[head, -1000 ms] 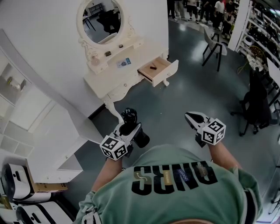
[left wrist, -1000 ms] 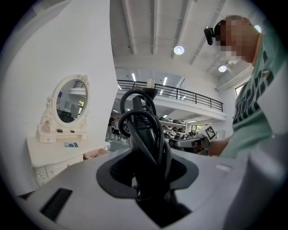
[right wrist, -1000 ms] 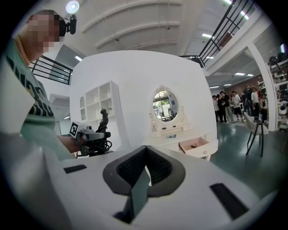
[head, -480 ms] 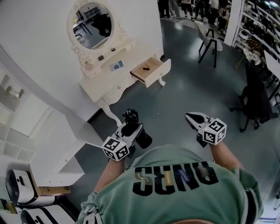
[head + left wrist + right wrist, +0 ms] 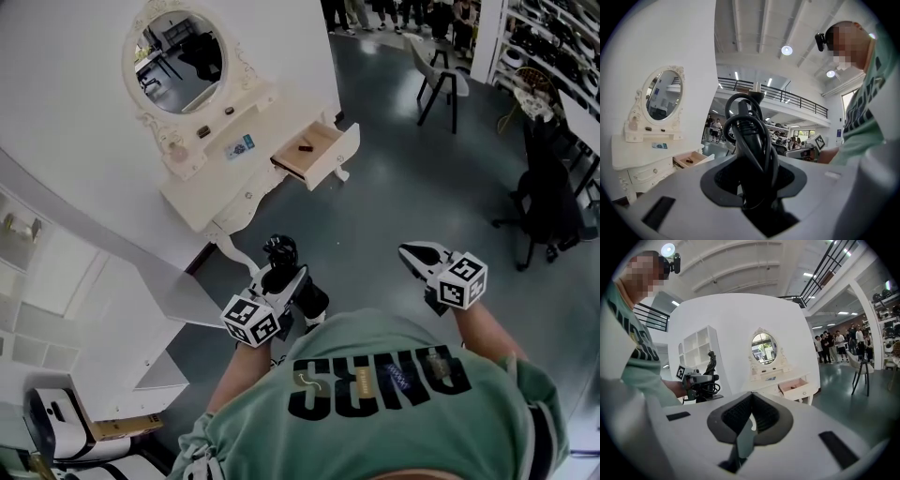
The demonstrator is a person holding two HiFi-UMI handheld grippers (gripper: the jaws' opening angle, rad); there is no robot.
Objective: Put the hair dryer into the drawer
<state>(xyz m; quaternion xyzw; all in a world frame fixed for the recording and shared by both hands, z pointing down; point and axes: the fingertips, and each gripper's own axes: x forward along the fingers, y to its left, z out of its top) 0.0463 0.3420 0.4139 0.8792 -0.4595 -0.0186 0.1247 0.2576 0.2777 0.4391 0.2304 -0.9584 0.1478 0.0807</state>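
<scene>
The black hair dryer [image 5: 279, 253] with its cord coiled round it stands between the jaws of my left gripper [image 5: 284, 276], which is shut on it in front of my chest. In the left gripper view the hair dryer [image 5: 749, 131] rises out of the left gripper [image 5: 754, 172] and fills the middle. The drawer [image 5: 314, 155] of the white vanity table [image 5: 211, 187] is pulled open; it is light wood inside, with a small dark item in it. My right gripper [image 5: 415, 251] is shut and holds nothing; its pads [image 5: 740, 411] meet at the tip.
An oval mirror [image 5: 176, 56] stands on the vanity against a curved white wall. White shelves [image 5: 141, 337] are at my left. A chair [image 5: 436, 75] and a black office chair [image 5: 548, 202] stand on the grey floor to the right. People stand far behind.
The vanity and its open drawer have slid left and up in the head view as I move. Both grippers keep their places in front of me, the hair dryer still held.
</scene>
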